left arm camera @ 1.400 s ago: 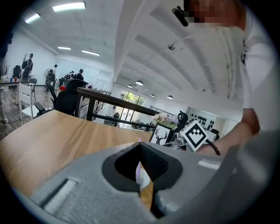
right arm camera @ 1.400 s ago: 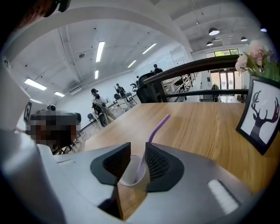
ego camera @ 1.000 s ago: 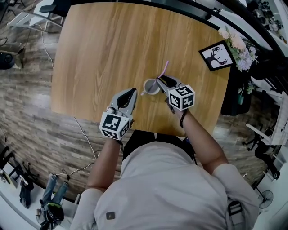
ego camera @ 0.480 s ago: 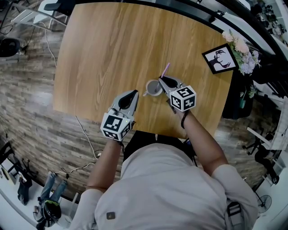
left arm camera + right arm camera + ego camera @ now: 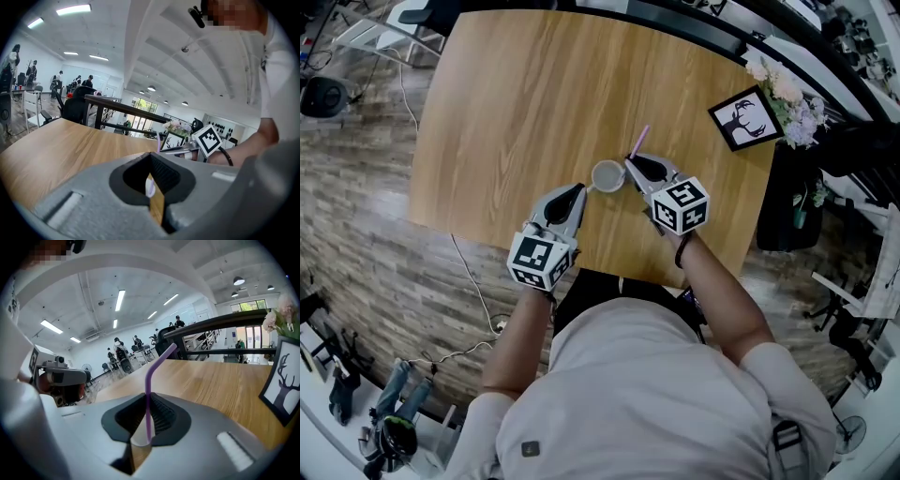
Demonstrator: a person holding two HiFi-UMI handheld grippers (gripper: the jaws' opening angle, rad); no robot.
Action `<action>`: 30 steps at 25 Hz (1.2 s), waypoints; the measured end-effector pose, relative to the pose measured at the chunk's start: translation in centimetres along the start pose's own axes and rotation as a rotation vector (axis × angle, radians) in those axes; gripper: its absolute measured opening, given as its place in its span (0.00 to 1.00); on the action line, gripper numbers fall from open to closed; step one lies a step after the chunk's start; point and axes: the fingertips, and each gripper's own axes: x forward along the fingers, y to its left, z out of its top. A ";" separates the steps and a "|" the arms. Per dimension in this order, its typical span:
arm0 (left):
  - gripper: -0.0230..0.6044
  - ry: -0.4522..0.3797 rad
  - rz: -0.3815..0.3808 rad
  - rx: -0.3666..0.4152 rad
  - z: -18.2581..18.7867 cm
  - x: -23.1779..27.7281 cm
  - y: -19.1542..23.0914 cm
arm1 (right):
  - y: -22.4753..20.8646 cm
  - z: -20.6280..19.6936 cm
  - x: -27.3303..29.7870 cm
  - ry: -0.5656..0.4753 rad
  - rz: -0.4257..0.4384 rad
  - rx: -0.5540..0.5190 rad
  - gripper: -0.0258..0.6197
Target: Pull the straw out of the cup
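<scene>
A small white cup (image 5: pixel 607 175) stands on the wooden table (image 5: pixel 516 103). A purple bendy straw (image 5: pixel 638 142) rises from it, slanting up to the right. My right gripper (image 5: pixel 630 161) has just been closing and is now shut on the straw (image 5: pixel 148 380), which stands pinched between its pads. The straw's lower end reaches the cup's mouth (image 5: pixel 139 437). Whether it is still inside I cannot tell. My left gripper (image 5: pixel 578 190) is shut, its tip close beside the cup's handle. The cup (image 5: pixel 150 187) shows just beyond its jaws.
A framed deer picture (image 5: pixel 751 118) and a bunch of flowers (image 5: pixel 787 94) stand at the table's right back corner. The table's near edge runs just under both hands. Cables and office gear lie on the floor to the left.
The right gripper's jaws closed on the straw and lifted it a little above the cup. The left gripper edged toward the cup's handle.
</scene>
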 end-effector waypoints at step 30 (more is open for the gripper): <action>0.04 -0.254 0.166 0.141 3.5 -10.3 -23.1 | 13.0 6.0 -27.9 -0.338 0.283 -0.324 0.10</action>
